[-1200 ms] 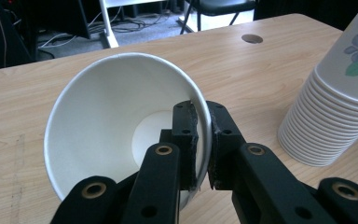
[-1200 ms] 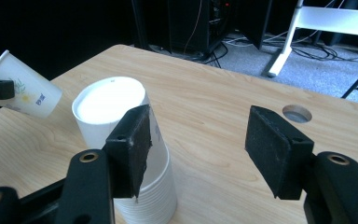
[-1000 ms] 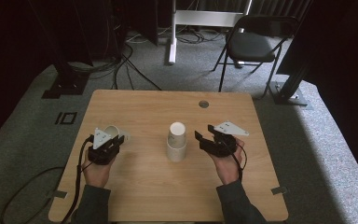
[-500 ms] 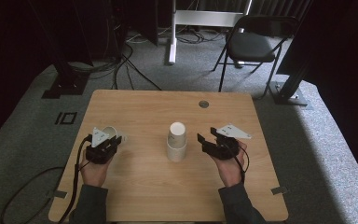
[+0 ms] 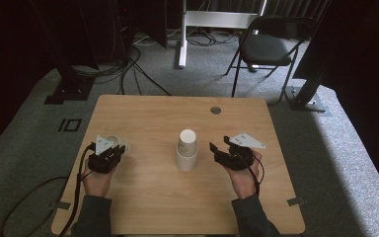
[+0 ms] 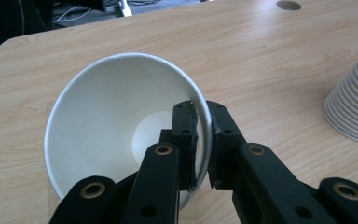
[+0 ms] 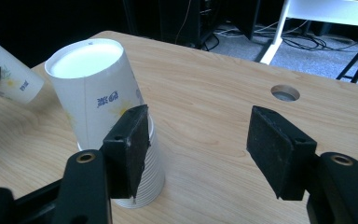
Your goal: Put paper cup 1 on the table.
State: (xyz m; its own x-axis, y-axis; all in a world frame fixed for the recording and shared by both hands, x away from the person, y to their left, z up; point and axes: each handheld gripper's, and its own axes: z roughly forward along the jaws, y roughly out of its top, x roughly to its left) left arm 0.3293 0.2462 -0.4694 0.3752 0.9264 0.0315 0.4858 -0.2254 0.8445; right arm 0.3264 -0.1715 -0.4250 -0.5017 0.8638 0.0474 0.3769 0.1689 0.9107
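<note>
My left gripper [image 5: 120, 148] is at the table's left side, shut on the rim of a white paper cup [image 5: 116, 139]. In the left gripper view the cup [image 6: 102, 121] lies tilted with its mouth toward the camera, and its wall is pinched between the two jaws of the left gripper [image 6: 203, 112]. A stack of upside-down paper cups [image 5: 186, 149] stands in the middle of the table. To the right of the stack, my right gripper [image 5: 219, 144] is open with nothing between its jaws. In the right gripper view the stack [image 7: 98, 102] stands just beyond the left jaw of the right gripper [image 7: 200, 126], and the held cup [image 7: 9, 77] is at far left.
The wooden table [image 5: 143, 113] has a round cable hole [image 5: 215, 110] near its far right edge. Behind the table a black folding chair [image 5: 266, 47] stands on the grey carpet, with cables [image 5: 128, 64] on the floor.
</note>
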